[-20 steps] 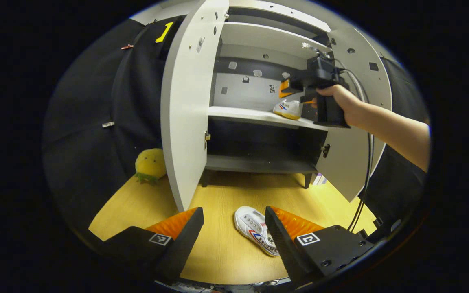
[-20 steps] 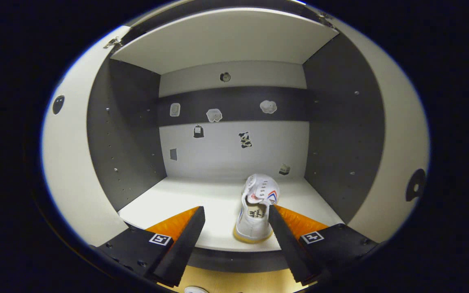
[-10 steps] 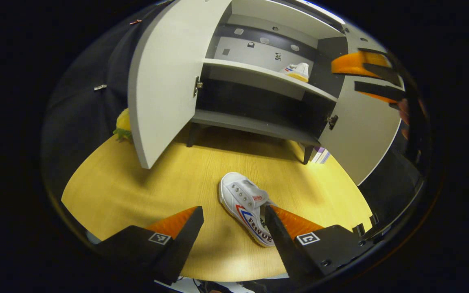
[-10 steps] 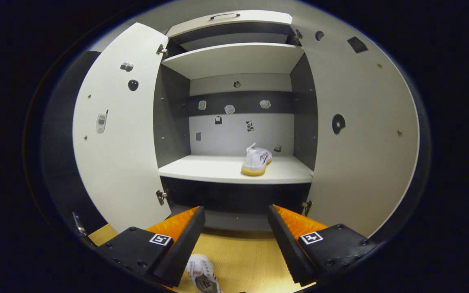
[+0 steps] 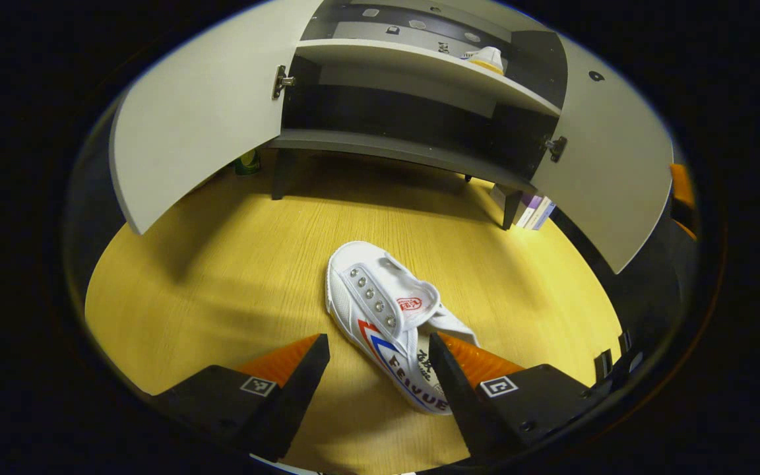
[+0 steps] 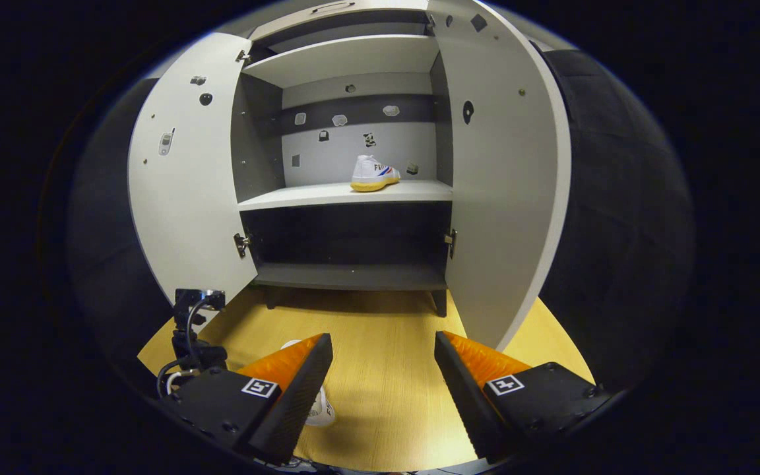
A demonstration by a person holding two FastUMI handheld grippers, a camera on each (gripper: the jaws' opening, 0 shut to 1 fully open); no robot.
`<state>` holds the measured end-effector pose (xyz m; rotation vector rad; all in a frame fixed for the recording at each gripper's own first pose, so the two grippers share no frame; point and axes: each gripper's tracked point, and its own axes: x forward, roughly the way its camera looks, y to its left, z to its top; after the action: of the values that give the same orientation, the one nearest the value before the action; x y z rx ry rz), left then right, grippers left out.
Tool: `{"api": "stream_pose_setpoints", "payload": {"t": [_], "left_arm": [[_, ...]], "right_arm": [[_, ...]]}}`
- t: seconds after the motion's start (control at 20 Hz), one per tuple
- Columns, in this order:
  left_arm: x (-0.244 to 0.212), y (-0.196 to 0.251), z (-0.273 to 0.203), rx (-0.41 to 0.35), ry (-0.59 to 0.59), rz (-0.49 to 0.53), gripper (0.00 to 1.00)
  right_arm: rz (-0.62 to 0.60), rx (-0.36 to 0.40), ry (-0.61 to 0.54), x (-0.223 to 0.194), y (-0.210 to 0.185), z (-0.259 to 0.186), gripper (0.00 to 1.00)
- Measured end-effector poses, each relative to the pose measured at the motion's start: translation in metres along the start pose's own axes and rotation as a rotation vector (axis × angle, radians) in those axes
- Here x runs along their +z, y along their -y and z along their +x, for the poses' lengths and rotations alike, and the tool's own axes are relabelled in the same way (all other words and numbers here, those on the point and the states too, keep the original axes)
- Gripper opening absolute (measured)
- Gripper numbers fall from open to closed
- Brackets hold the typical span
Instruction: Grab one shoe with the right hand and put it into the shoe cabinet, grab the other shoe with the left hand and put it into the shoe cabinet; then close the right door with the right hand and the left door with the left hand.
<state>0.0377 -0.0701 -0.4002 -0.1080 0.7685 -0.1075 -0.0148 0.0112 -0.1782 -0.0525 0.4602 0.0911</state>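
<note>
A white shoe (image 5: 393,323) with a red and blue stripe lies on the wooden floor (image 5: 221,277) in the left gripper view. My left gripper (image 5: 380,369) hangs open just above it, its heel end near the right finger. The second white shoe (image 6: 372,174) with a yellow sole rests on the middle shelf (image 6: 347,195) of the shoe cabinet; it also appears as the shelved shoe (image 5: 485,59) at the top of the left gripper view. My right gripper (image 6: 383,369) is open and holds nothing, back from the cabinet. Both doors, left door (image 6: 185,178) and right door (image 6: 502,185), stand wide open.
The cabinet's lower shelf (image 6: 350,277) is dark and bare. Some books (image 5: 530,211) lean by the cabinet's right leg. A green-and-yellow toy (image 5: 248,161) peeks out behind the left door. The left gripper's camera and cables (image 6: 192,330) show low at the left of the right gripper view.
My right gripper has drawn back out of the cabinet, leaving its shoe on the shelf. My left gripper has dropped lower and closer over the shoe on the floor.
</note>
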Motion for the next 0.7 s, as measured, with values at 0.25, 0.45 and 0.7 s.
{"api": "stream_pose_setpoints", "payload": {"t": [0.25, 0.45, 0.7], "left_arm": [[0.010, -0.011, 0.033, 0.094, -0.005, 0.061, 0.90], [0.013, -0.010, 0.038, 0.114, 0.004, 0.104, 0.70], [0.016, -0.027, 0.035, 0.148, -0.008, 0.121, 0.36]], "right_arm": [[-0.041, -0.015, -0.039, -0.021, 0.023, -0.015, 0.99], [-0.046, -0.019, -0.051, -0.029, 0.039, -0.028, 0.99], [-0.041, -0.037, -0.054, -0.028, 0.049, -0.033, 0.99]]}}
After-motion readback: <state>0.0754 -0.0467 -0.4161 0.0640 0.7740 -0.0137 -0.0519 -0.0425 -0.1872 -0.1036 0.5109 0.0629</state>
